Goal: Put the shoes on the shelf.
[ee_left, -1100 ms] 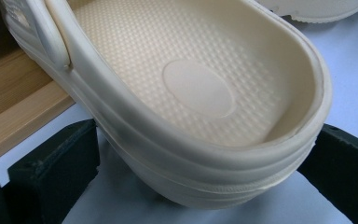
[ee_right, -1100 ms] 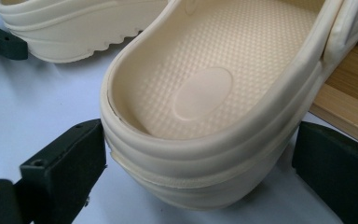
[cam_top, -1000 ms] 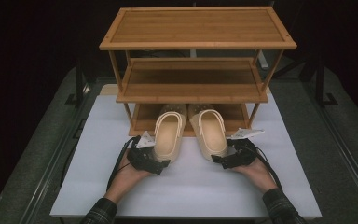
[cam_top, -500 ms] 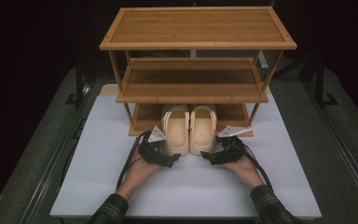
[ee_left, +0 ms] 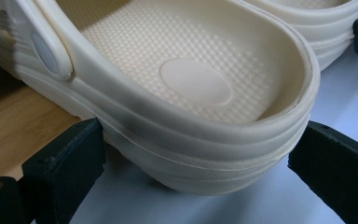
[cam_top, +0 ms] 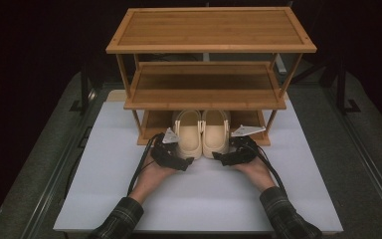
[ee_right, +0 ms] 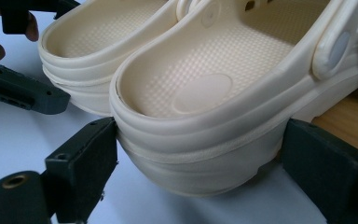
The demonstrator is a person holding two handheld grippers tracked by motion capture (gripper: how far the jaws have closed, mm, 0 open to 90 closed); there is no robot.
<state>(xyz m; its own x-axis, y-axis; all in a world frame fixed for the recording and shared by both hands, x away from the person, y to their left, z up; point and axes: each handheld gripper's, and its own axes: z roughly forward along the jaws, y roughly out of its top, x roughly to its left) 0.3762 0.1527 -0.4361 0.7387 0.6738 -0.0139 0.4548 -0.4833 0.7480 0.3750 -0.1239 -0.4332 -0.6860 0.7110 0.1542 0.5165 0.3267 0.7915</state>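
Two cream clogs stand side by side, toes under the bottom shelf of a bamboo shoe rack [cam_top: 209,94], heels sticking out toward me. My left gripper [cam_top: 185,158] is shut on the left clog [cam_top: 188,132] at the heel. In the left gripper view its black jaws press both sides of that heel [ee_left: 200,107]. My right gripper [cam_top: 220,158] is likewise shut on the heel of the right clog [cam_top: 215,130]. The right gripper view has its jaws against the heel [ee_right: 200,93], with the other clog [ee_right: 88,32] and the left gripper [ee_right: 28,95] beside it.
The rack has three wooden shelves; its top shelf [cam_top: 209,27] and middle shelf [cam_top: 204,82] are bare. It stands at the back of a white mat [cam_top: 104,164] on the table. Dark floor and metal rails [cam_top: 363,149] flank the table.
Both clogs were apart in front of the rack; the grippers have brought them together and slid them forward, toes onto the bottom shelf. Both hands moved forward and inward.
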